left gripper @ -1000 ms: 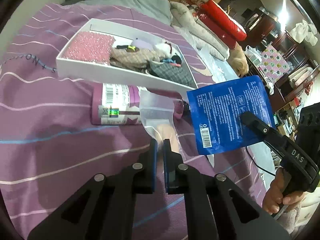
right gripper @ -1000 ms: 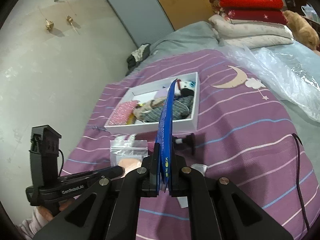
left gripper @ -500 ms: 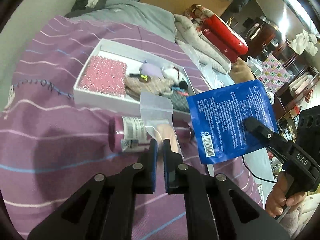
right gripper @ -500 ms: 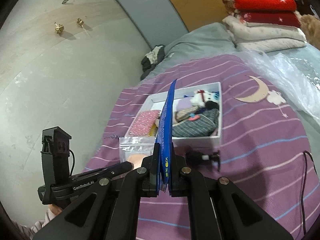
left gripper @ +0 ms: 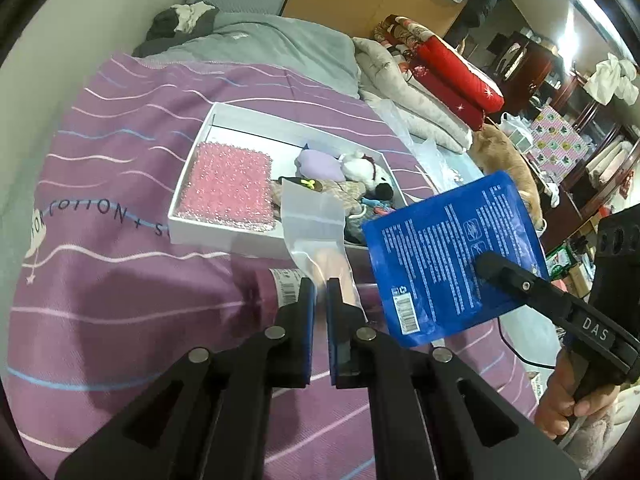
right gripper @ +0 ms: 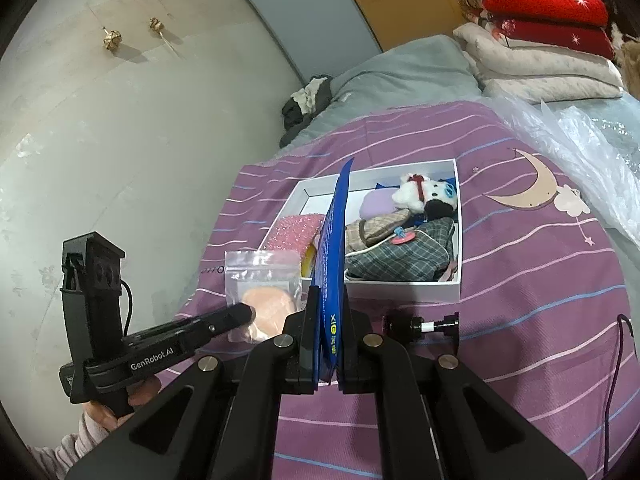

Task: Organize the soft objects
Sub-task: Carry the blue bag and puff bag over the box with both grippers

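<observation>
Two hand-held grippers up over the bed (left gripper: 120, 280), both clamped on packets: left hand-held gripper (left gripper: 319, 292) pinches a clear zip bag (left gripper: 314, 220) with a peach puff inside, right hand-held gripper (right gripper: 329, 312) pinches a blue pouch (right gripper: 332, 248) held edge-on. White box (right gripper: 400, 290) sits on the purple striped cover just beyond, holding a pink sponge (left gripper: 230, 186), plush toy (right gripper: 424, 192) and plaid fabric items. Purple pump bottle (left gripper: 276, 284) lies on the cover beside the box's near wall
</observation>
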Motion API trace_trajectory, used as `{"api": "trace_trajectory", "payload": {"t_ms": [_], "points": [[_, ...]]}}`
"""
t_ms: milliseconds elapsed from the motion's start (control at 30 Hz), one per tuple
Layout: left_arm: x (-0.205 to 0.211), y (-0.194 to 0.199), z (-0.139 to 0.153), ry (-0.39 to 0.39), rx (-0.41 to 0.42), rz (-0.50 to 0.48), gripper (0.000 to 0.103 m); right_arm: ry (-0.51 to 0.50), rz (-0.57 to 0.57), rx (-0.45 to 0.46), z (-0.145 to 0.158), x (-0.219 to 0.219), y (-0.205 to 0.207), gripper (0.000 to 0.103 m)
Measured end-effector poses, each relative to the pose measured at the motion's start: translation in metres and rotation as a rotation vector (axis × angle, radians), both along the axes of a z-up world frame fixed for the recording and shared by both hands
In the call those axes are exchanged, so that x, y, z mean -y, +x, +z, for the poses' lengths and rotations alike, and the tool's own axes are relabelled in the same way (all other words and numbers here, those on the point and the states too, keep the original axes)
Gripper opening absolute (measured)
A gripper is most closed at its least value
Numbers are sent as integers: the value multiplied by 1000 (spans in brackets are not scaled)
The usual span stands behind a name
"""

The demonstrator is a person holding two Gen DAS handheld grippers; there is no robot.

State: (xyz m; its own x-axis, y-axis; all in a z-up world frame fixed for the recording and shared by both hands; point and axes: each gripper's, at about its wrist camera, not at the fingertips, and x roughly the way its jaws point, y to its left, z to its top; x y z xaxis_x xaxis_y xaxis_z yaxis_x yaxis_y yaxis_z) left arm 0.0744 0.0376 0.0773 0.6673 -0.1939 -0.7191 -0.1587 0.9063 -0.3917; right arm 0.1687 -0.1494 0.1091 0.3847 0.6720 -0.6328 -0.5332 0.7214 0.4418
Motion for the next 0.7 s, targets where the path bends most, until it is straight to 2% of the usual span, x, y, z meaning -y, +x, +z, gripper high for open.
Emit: {"api": "trace_trajectory", "payload": {"t_ms": [100,233,500,700], "points": [[-2,3,0,33,-4,39,7,-10,-1,-1,-2,-1,0,4],[-10,9,-4,13,-23,62,7,-11,-5,-2,-4,-2,2,4],[-23,14,-5,16,-32,42,7,-4,-7,-19,-8,-8,11,4],[-44,23,7,5,6,38,7,17,-21,-7,2,-19,33,4]]}}
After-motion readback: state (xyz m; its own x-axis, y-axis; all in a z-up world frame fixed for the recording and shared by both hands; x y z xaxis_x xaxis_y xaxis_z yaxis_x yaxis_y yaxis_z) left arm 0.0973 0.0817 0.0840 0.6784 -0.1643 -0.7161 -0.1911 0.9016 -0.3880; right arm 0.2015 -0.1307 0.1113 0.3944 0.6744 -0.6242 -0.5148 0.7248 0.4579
